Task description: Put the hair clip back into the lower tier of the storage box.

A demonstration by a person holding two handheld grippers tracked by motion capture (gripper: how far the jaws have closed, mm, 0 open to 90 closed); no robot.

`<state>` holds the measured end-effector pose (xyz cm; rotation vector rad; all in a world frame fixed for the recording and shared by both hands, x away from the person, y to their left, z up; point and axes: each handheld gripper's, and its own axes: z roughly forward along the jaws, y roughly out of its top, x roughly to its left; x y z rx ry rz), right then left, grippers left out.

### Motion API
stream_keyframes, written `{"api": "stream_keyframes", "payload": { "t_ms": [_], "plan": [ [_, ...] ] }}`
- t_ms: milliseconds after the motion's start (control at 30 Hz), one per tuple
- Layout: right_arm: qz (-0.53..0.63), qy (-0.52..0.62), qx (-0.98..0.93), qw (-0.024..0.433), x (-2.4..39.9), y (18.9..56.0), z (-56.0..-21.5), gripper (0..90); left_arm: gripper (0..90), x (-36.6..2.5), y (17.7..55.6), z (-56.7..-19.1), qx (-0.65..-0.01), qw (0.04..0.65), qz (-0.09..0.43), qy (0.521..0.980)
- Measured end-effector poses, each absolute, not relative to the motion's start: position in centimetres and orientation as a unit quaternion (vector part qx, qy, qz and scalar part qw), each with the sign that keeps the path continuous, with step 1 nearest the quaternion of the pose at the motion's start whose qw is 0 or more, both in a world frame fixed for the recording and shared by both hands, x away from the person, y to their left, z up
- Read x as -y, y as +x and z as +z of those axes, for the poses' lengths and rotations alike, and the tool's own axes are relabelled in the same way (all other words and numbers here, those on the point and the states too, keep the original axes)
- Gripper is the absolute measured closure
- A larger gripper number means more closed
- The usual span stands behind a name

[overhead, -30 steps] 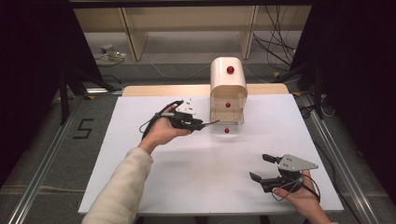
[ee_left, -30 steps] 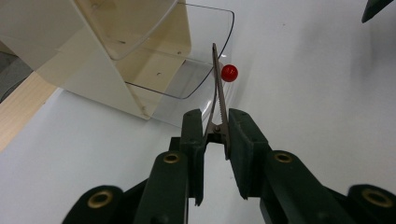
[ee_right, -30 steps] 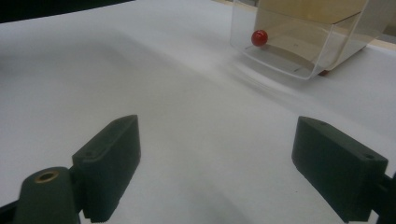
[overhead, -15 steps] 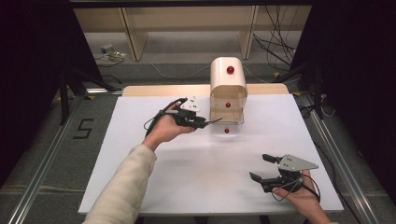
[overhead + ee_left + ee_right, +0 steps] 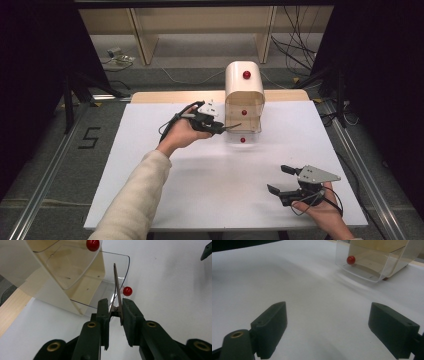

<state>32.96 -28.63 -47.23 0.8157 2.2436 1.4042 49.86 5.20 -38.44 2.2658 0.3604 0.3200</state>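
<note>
A cream cabinet (image 5: 244, 90) of clear drawers with red knobs stands at the back middle of the white board. Its bottom drawer (image 5: 117, 270) is pulled out, with its red knob (image 5: 243, 140) at the front. My left gripper (image 5: 218, 127) is just left of that drawer, shut on thin serrated metal tweezers (image 5: 117, 290). The tweezers point over the drawer's clear front edge, their tip above the drawer floor. In the left gripper view the pads (image 5: 103, 312) press the tweezers' base on both sides. My right gripper (image 5: 279, 179) rests at the near right, jaws wide open and empty, facing the drawer (image 5: 372, 265).
The white board (image 5: 200, 190) covers a wooden table. Metal rails run along both sides, and cables lie on the floor behind. A middle drawer's red knob (image 5: 93, 244) sits above the tweezers. The open drawer looks empty inside.
The left hand has shifted slightly with the tweezers beside the drawer. The right gripper has stayed where it was.
</note>
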Motion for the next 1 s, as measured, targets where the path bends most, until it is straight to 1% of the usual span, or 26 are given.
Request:
{"api": "stream_keyframes", "payload": {
  "t_ms": [633, 1000],
  "plan": [
    [0.499, 0.294, -0.794, 0.182, 28.7, 33.0, -47.2, 16.1, 76.1, -3.9, 50.7, -38.0, -0.136, 0.394, 0.124, 0.900],
    [0.498, 0.293, -0.795, 0.184, 28.7, 33.0, -47.3, 16.1, 76.1, -2.1, 52.1, -38.6, -0.143, 0.387, 0.120, 0.903]
  ]
}}
